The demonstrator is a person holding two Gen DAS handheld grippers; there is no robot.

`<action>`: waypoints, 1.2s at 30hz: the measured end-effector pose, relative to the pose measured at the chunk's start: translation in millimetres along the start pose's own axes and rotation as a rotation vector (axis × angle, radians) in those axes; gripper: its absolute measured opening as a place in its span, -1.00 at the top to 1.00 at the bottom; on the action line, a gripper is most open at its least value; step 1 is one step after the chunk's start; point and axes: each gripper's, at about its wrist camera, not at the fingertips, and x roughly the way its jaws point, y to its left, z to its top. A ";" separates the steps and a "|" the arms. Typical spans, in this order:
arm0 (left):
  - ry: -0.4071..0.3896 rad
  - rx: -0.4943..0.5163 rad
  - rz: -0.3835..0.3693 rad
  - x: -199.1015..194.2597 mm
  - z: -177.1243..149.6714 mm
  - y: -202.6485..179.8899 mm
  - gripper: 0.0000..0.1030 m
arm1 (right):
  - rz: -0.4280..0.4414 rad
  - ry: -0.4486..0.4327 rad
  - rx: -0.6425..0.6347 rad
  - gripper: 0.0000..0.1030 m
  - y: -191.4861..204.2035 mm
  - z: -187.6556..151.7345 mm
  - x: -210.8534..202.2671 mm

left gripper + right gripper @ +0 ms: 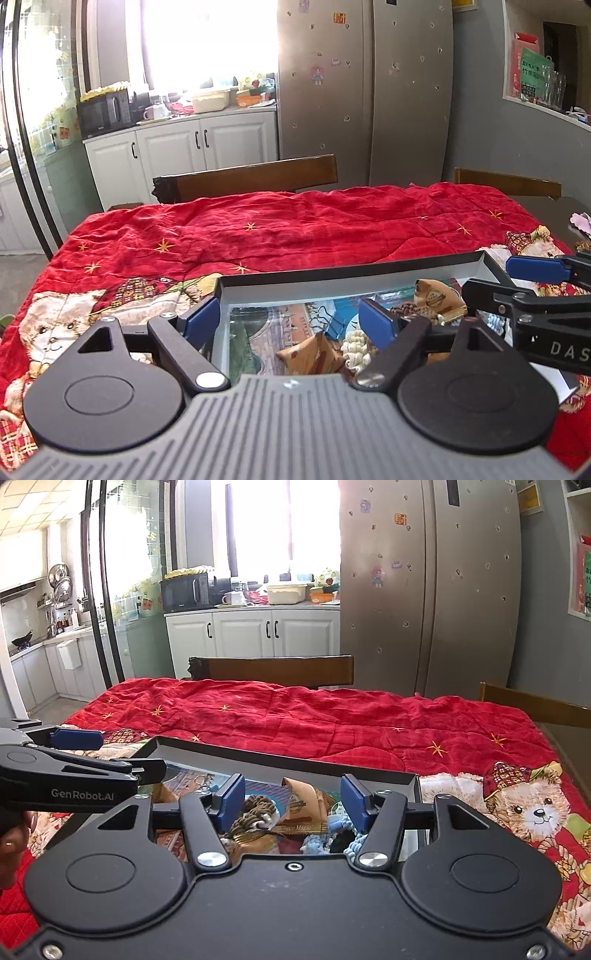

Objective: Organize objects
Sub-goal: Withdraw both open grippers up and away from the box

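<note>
A shallow dark box (351, 267) with grey inner walls lies on the red quilt and holds small things on a picture card. Inside are a brown snack packet (437, 297), a second orange-brown packet (314, 354), a white twisted cord (354, 349) and a blue binder clip (334, 326). My left gripper (290, 319) hangs open over the box's left end, nothing between its blue pads. My right gripper (293, 799) stands open above the box (277, 751), over the brown packet (303, 801), a brown braided cord (256, 810) and a light blue cord (317, 843). Each gripper shows in the other's view: right gripper (517, 282), left gripper (118, 753).
A red quilt (295, 229) with teddy bear prints (532, 808) covers the table. Two wooden chair backs (255, 177) (532, 705) stand at its far edge. Behind them are a steel fridge (365, 92) and white kitchen cabinets (251, 631). A person's hand (11, 842) shows at the left.
</note>
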 end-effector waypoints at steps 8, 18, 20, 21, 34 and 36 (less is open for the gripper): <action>-0.019 0.003 0.012 -25.4 -7.2 1.8 -0.79 | 0.013 -0.003 -0.025 -0.15 9.3 -7.4 -25.2; -0.033 0.013 0.027 -56.8 -21.1 4.6 -0.82 | 0.019 -0.008 -0.030 -0.17 18.2 -19.2 -56.2; -0.037 0.014 0.031 -63.7 -24.6 6.0 -0.84 | 0.016 -0.003 -0.038 -0.17 22.1 -22.5 -62.4; -0.039 0.013 0.032 -66.8 -26.2 6.6 -0.85 | 0.012 -0.003 -0.041 -0.17 23.9 -24.4 -65.8; -0.063 0.008 0.028 -107.9 -51.5 10.5 -0.96 | -0.010 -0.024 -0.092 -0.30 42.4 -42.4 -112.4; -0.067 0.006 0.024 -114.6 -55.1 10.2 -0.97 | -0.015 -0.025 -0.091 -0.32 44.0 -44.5 -119.1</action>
